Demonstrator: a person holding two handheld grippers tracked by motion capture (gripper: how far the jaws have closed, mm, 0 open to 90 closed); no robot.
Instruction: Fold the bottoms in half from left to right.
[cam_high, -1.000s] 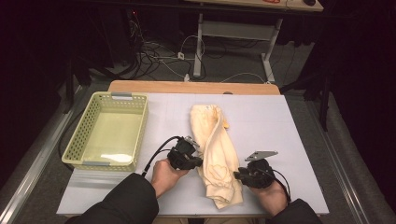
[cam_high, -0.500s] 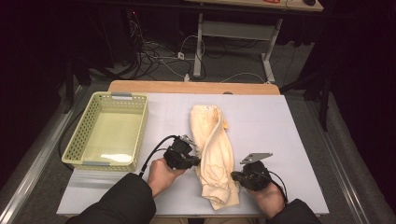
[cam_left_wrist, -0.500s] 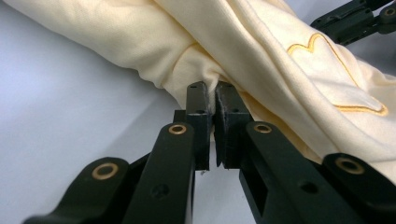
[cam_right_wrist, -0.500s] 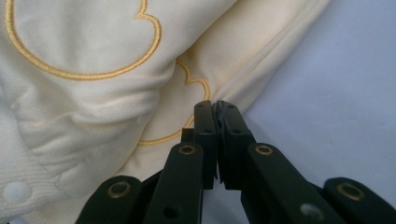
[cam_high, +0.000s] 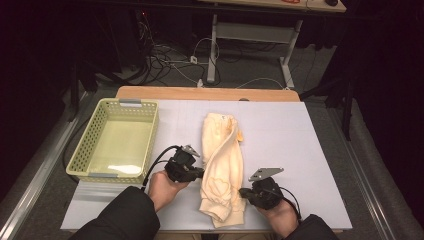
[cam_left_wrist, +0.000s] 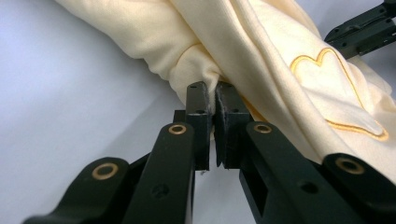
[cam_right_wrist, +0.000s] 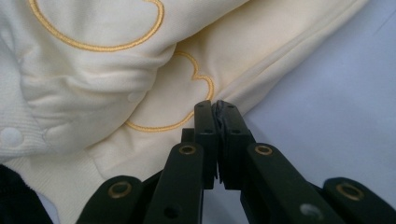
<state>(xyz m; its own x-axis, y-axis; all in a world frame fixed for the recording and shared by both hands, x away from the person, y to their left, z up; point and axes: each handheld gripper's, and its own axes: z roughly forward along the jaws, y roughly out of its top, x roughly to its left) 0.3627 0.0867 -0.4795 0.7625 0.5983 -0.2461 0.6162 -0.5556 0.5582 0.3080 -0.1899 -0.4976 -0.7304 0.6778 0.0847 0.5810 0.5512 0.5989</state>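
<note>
Basically one cream garment (cam_high: 220, 170) lies lengthwise on the white table (cam_high: 310, 150), just right of the yellow basket (cam_high: 116, 142), which serves as the landmark. Both grippers are at the garment's near end. The left gripper (cam_left_wrist: 211, 91) has its jaws pinched on a bunched fold of the garment's edge on the basket side, with cloth visibly squeezed between the pads. The right gripper (cam_right_wrist: 215, 109) works the edge away from the basket; its jaws have just been closing and now stand clamped together at the hem beside a stitched heart outline (cam_right_wrist: 182, 93), with a thin sliver of cloth apparently caught between them.

Risks, judged from here: the right grip looks shallow, right at the hem, so a lift or pull could slip it free and drop that side. The left holds a thick wad, maybe several layers, so the garment may come up twisted instead of spreading flat. If the hands pull apart unevenly, the cloth could drag toward the basket or bunch.

Counts: one garment, one basket (nothing visible inside), two grippers, two hands, one table. Heart outlines on the cloth: at least two in the right gripper view.
</note>
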